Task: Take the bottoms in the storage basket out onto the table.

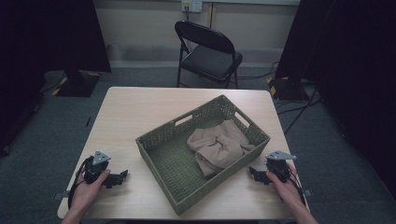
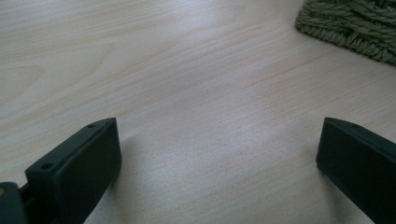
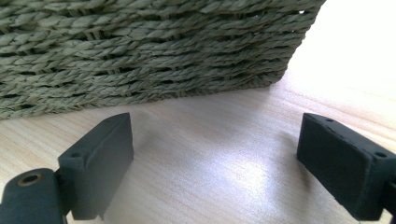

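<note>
On the counter (image 1: 140, 107) in front of you sits a green woven basket (image 1: 161, 140), turned at an angle so its long axis runs from the near left toward the far right, with a handle slot in each short end. A crumpled beige cloth (image 1: 219, 145) lies inside it, bunched against the right-hand half of the floor and reaching up toward the far corner; it has no clear direction of its own, only a loose heap with folds going several ways.

Your left gripper (image 1: 119, 177) rests on the bare wood just left of the basket, its fingers (image 2: 74, 168) spread wide with nothing between them. Your right gripper (image 1: 256, 174) rests near the basket's right side wall, facing the weave from close by, fingers (image 3: 98, 158) likewise wide and empty.

Judging from this, the work on the cloth has not begun: neither hand touches basket or cloth. Everything is left to do, starting with bringing a gripper over the rim and down onto a fold.
</note>
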Demonstrator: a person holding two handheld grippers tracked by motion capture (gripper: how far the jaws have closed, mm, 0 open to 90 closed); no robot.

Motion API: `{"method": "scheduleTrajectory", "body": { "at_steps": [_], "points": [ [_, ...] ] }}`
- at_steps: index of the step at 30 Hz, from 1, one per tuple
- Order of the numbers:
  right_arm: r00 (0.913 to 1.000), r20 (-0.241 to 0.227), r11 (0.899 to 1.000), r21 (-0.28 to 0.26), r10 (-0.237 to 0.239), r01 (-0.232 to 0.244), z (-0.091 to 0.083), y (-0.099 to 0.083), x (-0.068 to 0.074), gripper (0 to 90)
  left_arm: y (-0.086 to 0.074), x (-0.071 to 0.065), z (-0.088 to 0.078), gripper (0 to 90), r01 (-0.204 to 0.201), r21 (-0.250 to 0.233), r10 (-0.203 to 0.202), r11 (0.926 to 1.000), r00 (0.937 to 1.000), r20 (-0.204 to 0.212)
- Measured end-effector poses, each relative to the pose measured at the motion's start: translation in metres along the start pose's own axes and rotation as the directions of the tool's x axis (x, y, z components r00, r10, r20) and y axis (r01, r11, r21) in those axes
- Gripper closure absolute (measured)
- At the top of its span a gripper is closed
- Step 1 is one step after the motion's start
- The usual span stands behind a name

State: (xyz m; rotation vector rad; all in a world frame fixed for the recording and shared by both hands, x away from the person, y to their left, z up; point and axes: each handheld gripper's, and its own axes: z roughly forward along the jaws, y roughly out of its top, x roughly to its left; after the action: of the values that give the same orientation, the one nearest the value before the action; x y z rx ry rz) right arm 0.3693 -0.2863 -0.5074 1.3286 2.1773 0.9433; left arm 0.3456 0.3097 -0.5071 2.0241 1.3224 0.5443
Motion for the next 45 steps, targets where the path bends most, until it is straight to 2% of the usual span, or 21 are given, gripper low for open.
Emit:
{"method": "scheduleTrajectory", "body": {
  "at_steps": [13,14,15,22,30,45],
  "points": [
    [0.9997,-0.001,0.999,0.023,0.026,-0.026,-0.005,0.002,0.000,13.9,0.000,0.000,0.000,0.0,-0.003,0.000,0.003,1.0000,1.0000,0.000],
    [0.9992,-0.022,0.999,0.019,0.033,-0.032,-0.007,0.004,0.000,13.3,0.000,0.000,0.000,0.0,0.001,-0.003,-0.001,1.0000,1.0000,0.002],
    [0.9992,-0.022,0.999,0.019,0.033,-0.032,-0.007,0.004,0.000,13.3,0.000,0.000,0.000,0.0,0.001,-0.003,-0.001,1.0000,1.0000,0.002],
    [0.9978,-0.067,0.999,0.033,-0.006,0.008,-0.014,0.008,0.007,13.7,0.000,0.000,0.000,0.0,0.001,-0.003,-0.001,1.0000,1.0000,0.003],
    [0.9933,-0.111,0.999,0.027,0.034,-0.031,-0.026,0.009,0.003,13.5,0.000,0.000,0.000,0.0,0.001,-0.003,-0.001,1.0000,1.0000,0.003],
    [0.9841,-0.177,1.000,0.026,0.013,-0.008,-0.053,0.024,0.006,16.0,0.000,0.000,0.000,0.0,0.001,-0.003,-0.001,1.0000,1.0000,0.003]
  ]
}}
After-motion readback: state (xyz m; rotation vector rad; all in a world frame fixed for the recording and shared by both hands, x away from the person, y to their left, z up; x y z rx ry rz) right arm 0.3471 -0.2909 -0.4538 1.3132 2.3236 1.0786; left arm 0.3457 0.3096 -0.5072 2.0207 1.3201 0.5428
